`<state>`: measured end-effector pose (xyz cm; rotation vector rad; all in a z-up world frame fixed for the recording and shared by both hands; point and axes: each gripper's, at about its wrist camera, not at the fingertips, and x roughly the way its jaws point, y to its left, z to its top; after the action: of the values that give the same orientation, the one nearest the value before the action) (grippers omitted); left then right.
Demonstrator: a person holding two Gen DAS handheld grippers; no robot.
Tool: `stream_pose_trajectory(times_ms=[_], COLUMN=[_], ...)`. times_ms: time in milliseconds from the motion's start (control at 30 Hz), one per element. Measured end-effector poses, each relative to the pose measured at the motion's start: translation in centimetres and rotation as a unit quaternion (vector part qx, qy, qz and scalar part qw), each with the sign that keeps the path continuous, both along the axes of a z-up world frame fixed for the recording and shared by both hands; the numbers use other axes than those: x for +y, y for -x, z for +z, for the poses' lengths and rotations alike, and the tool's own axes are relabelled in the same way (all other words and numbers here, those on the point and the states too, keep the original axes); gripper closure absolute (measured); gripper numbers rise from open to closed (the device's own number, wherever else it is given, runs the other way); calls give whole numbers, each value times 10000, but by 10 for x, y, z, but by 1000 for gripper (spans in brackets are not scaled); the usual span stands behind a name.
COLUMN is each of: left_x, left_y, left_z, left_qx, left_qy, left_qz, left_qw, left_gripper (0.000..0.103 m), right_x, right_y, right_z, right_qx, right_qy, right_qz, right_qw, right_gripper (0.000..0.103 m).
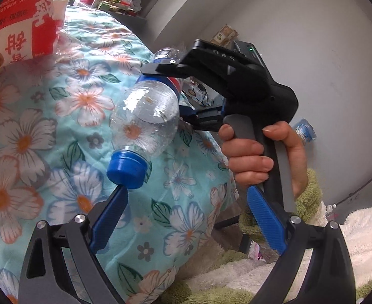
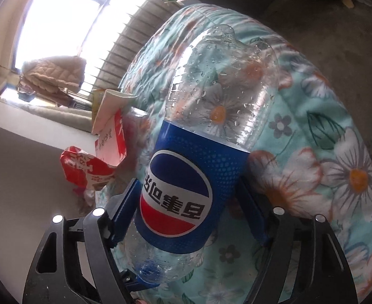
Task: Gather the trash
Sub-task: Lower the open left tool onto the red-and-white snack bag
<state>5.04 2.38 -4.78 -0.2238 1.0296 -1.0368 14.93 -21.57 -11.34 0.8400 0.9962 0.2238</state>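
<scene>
Bottle sitting clamped at its label between right claw fingers, long axis running cap-near to base-far, above flowered quilt. Left claw gaping wide, gripping nothing, just below cap. Further left, red packets lying uncollected; nothing blocking.

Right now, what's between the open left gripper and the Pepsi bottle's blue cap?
Nothing. In the left wrist view, the left gripper frames only the floral quilt behind, and the blue cap sits just above its left finger, the Pepsi bottle clamped by the right gripper.
</scene>
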Motion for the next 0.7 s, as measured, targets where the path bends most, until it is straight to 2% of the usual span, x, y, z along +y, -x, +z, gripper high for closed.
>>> stream_pose_trajectory(times_ms=[100, 267, 400, 533, 700], left_x=[3, 15, 24, 34, 56], left_y=[5, 11, 9, 1, -11], left_z=[4, 13, 20, 26, 40], left_qx=[-83, -106, -259, -359, -739], left_qy=[13, 91, 38, -28, -217], left_qz=[-33, -36, 193, 506, 1031], left_qw=[10000, 9999, 9995, 9981, 9917], left_gripper=[10, 10, 10, 10, 10], right_x=[2, 21, 45, 69, 53], right_y=[-3, -13, -25, -26, -5], right_z=[6, 22, 29, 27, 21], right_qx=[-108, -332, -434, -482, -565], right_qy=[150, 710, 1228, 1847, 1568], right_qz=[219, 913, 1128, 1298, 1104], right_qw=[9996, 9927, 9850, 9730, 9798], right_gripper=[38, 37, 35, 27, 24])
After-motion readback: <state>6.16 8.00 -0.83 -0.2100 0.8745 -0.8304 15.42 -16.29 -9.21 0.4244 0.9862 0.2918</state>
